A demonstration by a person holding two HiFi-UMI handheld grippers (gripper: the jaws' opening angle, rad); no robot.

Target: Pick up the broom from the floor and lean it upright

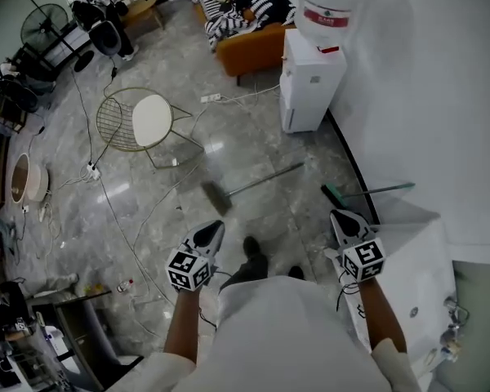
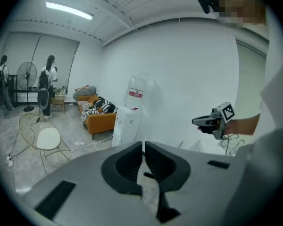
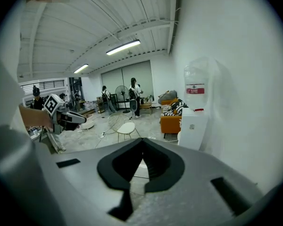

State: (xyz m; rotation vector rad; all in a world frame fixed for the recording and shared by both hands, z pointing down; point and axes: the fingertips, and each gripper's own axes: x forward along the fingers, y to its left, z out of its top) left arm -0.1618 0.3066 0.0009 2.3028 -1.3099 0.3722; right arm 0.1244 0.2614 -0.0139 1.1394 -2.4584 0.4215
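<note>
The broom (image 1: 249, 184) lies flat on the grey floor, its dark head toward me and its thin handle running up to the right. Both grippers hover above the floor on my side of it and touch nothing. The left gripper (image 1: 217, 225) is just below the broom head, its jaws shut and empty, as the left gripper view (image 2: 144, 145) shows. To the right of the broom, near the wall, the right gripper (image 1: 335, 216) has its jaw tips together with nothing between them (image 3: 142, 141). Neither gripper view shows the broom.
A green-headed tool (image 1: 366, 191) lies by the white wall on the right. A water dispenser (image 1: 310, 80) stands beyond the broom, with an orange sofa (image 1: 245, 31) behind it. A wire chair (image 1: 143, 121) and cables (image 1: 114, 211) occupy the left floor. A white box (image 1: 416, 276) sits beside my right arm.
</note>
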